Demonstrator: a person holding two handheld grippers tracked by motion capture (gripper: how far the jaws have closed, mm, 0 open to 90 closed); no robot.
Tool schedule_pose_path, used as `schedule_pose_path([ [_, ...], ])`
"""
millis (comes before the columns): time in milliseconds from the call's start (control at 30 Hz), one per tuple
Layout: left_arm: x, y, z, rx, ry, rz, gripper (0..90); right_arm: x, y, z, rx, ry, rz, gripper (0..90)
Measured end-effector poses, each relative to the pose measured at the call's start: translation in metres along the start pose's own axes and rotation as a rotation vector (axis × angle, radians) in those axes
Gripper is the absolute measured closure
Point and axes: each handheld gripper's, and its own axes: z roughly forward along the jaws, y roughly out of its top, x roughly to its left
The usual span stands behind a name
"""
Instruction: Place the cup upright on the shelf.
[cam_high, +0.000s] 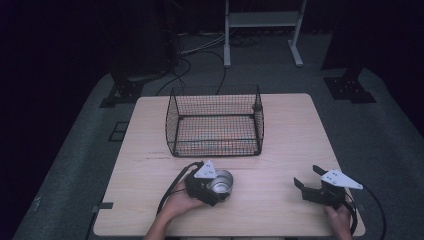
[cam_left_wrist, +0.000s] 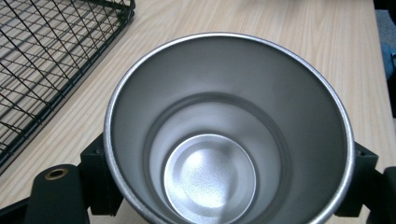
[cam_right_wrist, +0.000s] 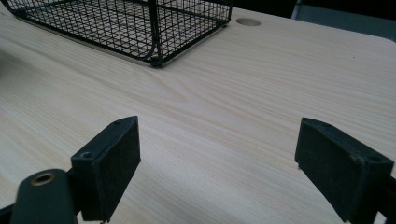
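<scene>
left gripper: my left gripper (cam_high: 216, 186) is clamped on the round brushed-steel cup (cam_high: 221, 182); in the left gripper view the black pads (cam_left_wrist: 100, 179) press its wall from both sides, low on the body

cup: the steel cup (cam_left_wrist: 224, 130) is upright, mouth up, nothing inside it, standing at the near edge of the table just in front of the basket, apart from it

step in hand: I read this as the pick, with the black wire-mesh basket (cam_high: 216, 122) as the likely goal

how to do it well: I would lift straight up before going forward, keep the cup level so the smooth wall does not slide in the pads, clear the low front rim of the basket (cam_left_wrist: 56, 65), then lower onto the mesh floor before letting go

risk: the steel is slick and the wall tapers; a tilt could let it creep out of the grip

right gripper: my right gripper (cam_high: 312, 186) has its jaws wide apart with nothing between them; its pads (cam_right_wrist: 109, 165) sit low over bare wood, well right of the cup

surface: pale wood-grain table (cam_high: 290, 135), a round hole (cam_right_wrist: 248, 22) near its far corner

room: dark, grey carpet floor (cam_high: 380, 150), cables and a light metal frame (cam_high: 262, 30) beyond the table
</scene>
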Motion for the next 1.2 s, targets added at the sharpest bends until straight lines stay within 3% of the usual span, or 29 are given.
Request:
schedule_pose_path([
  [467, 0.006, 0.014, -0.015, -0.013, 0.004, 0.01, 17.8, 0.0, 0.0, 0.0, 0.0, 0.0, 0.001, 13.5],
  [1200, 0.025, 0.049, -0.032, 0.018, 0.007, 0.049, 17.8, -0.001, 0.0, 0.0, -0.009, 0.009, 0.011, 13.5],
])
